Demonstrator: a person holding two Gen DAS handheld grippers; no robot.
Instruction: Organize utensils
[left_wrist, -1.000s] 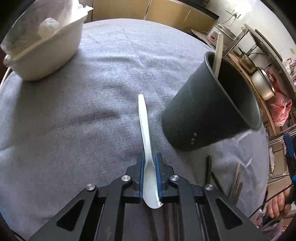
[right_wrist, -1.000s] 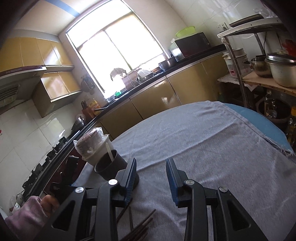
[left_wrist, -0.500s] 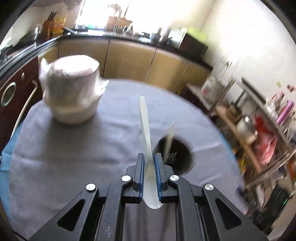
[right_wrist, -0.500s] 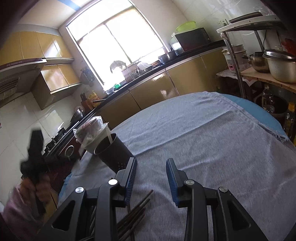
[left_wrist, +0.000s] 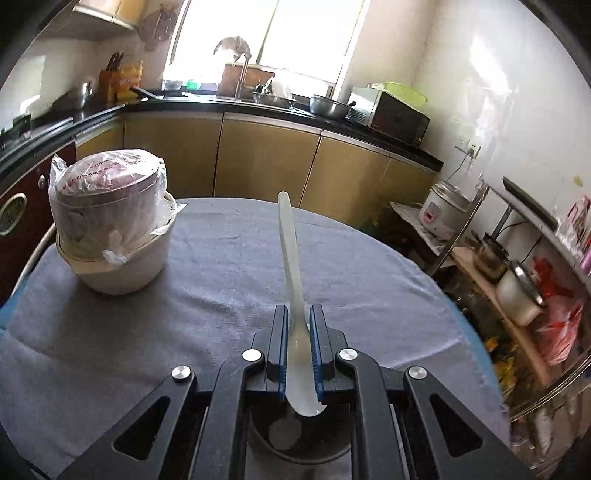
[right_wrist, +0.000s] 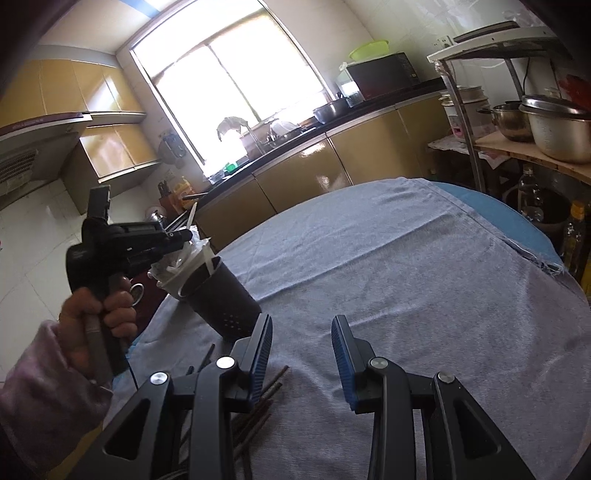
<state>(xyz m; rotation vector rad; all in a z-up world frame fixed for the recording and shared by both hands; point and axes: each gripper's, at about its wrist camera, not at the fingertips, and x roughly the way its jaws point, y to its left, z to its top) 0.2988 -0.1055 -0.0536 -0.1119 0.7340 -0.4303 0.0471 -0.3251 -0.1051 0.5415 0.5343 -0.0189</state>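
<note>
My left gripper (left_wrist: 298, 314) is shut on a white plastic spoon (left_wrist: 291, 266), handle pointing forward and up, bowl end hanging over the dark utensil cup (left_wrist: 299, 439) right below it. In the right wrist view the left gripper (right_wrist: 184, 236) is held above that dark cup (right_wrist: 221, 302), which has another white utensil (right_wrist: 208, 264) in it. My right gripper (right_wrist: 301, 332) is open and empty over the grey cloth. Several dark chopsticks (right_wrist: 258, 402) lie on the cloth under its left finger.
A white bowl holding a plastic-wrapped pot (left_wrist: 110, 229) stands at the table's far left. The round table has a grey cloth (right_wrist: 406, 277) over a blue cover. Shelves with metal pots (right_wrist: 554, 129) stand to the right of the table.
My left gripper has lifted the spoon off the cloth and swung up over the dark cup, tilting to look across the kitchen. The right gripper has barely moved.
</note>
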